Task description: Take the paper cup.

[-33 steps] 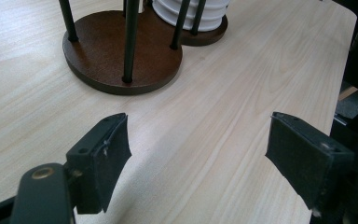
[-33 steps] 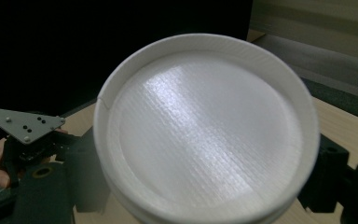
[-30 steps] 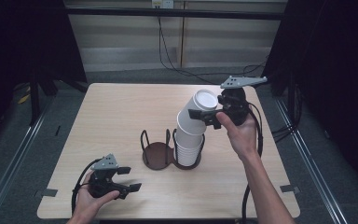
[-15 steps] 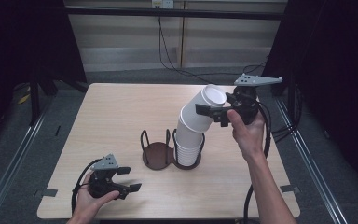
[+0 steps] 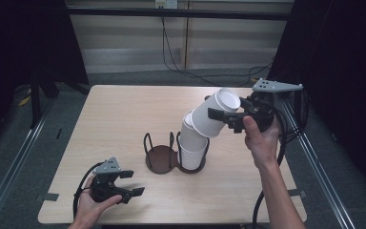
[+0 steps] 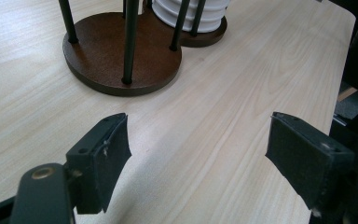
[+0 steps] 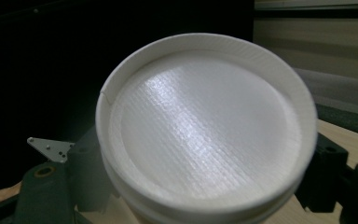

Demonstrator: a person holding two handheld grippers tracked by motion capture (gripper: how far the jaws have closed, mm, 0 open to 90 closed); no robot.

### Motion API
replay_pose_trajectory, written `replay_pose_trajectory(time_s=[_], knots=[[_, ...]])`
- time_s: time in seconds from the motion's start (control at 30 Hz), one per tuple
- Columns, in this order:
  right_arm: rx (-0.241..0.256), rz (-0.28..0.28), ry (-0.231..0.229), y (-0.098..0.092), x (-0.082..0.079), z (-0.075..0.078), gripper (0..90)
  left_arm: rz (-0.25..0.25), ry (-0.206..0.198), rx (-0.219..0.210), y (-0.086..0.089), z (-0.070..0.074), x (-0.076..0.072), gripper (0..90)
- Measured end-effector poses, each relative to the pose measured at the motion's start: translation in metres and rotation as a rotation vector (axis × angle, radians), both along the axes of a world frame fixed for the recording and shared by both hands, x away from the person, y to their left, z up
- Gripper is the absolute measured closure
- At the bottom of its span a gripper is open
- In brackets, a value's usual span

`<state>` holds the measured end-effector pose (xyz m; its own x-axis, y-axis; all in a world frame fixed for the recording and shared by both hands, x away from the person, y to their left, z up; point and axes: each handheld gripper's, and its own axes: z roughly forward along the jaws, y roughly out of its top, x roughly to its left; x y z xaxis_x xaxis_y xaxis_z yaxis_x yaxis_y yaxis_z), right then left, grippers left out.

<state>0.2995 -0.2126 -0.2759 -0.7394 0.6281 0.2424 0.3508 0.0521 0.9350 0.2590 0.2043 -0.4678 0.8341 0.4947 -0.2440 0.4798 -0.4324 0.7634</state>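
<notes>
White paper cup (image 5: 215, 113), inverted and tilted, base toward the right gripper (image 5: 225, 118), whose jaws clamp it above the cup stack (image 5: 193, 148) in the dark holder (image 5: 164, 159). Left gripper (image 5: 129, 183) rests wide open on the table (image 5: 119, 119).

A pale wooden surface (image 5: 124, 119) stands on grey floor, with metal rails (image 5: 14, 162) running along both its sides, black curtains (image 5: 24, 38) hanging left and right, and dark cables (image 5: 190, 71) trailing across the floor beneath what seems a panelled back wall (image 5: 124, 43).
</notes>
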Motion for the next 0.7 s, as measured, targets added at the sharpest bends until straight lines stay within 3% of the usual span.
replay_pose_trajectory(time_s=[0.23, 0.4, 0.7], knots=[[0.004, -0.013, 0.006, -0.009, -0.008, -0.001, 22.0, 0.000, 0.001, -0.002, 0.000, 0.000, 0.000, 20.8], [0.005, -0.016, 0.006, -0.016, -0.019, -0.005, 22.0, -0.003, 0.013, -0.039, 0.000, 0.002, -0.001, 20.7], [0.009, -0.046, 0.031, -0.028, -0.030, -0.017, 22.0, -0.015, -0.010, -0.029, 0.001, 0.004, -0.002, 20.5]])
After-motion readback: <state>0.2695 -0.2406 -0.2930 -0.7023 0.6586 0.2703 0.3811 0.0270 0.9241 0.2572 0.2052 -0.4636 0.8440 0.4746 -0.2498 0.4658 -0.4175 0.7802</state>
